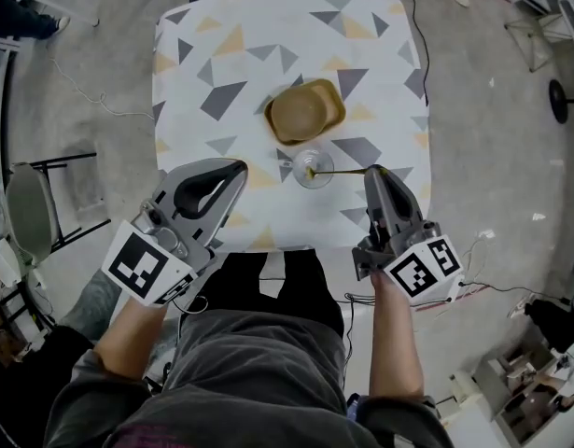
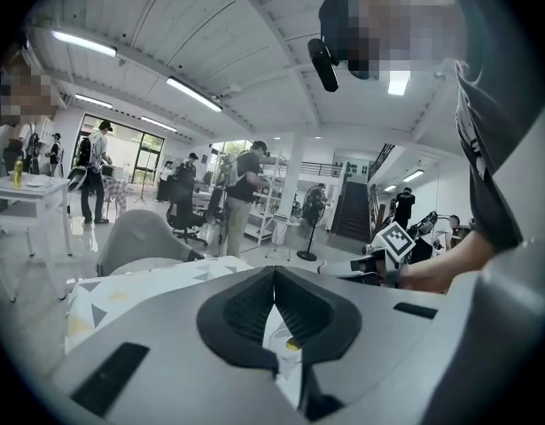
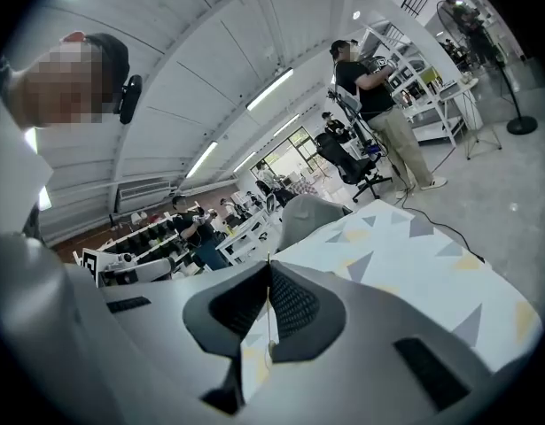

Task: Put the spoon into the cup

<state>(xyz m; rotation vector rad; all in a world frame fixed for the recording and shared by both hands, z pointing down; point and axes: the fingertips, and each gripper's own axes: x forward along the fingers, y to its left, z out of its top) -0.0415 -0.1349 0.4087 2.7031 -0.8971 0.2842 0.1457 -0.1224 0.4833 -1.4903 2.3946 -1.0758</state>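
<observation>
A clear glass cup stands near the front of the table, which is covered with a triangle-patterned cloth. A gold spoon has its bowl end inside the cup, and its handle runs right to my right gripper. That gripper is shut on the handle tip, and the handle shows as a thin strip between the jaws of the right gripper. My left gripper hangs left of the cup, shut and holding nothing. In the left gripper view the cup shows through the gap below the left gripper.
A tan square bowl sits just behind the cup. A grey chair stands on the floor left of the table. Cables trail on the floor at the right. Several people stand in the room behind.
</observation>
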